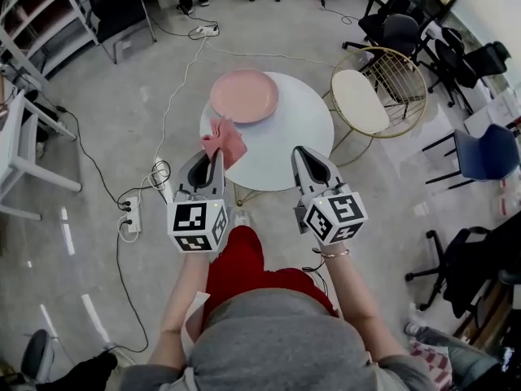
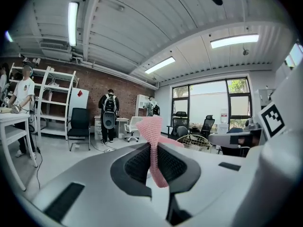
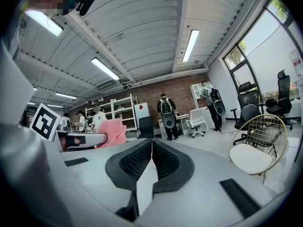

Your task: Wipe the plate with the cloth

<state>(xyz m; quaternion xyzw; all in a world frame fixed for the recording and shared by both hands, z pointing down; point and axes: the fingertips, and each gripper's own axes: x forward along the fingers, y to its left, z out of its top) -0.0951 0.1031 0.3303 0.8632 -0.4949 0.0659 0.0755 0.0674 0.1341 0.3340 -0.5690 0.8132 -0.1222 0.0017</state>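
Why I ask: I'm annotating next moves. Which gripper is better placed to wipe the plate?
Left. The left gripper is shut on the pink cloth, which hangs near the pink plate on the white round table. The right gripper is shut with nothing between its jaws.

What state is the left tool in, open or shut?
Shut: the left tool pinches the pink cloth between its jaws.

Left gripper [image 1: 213, 156] tight on cloth [image 1: 227, 140]; right gripper [image 1: 303, 151] apparently closed.
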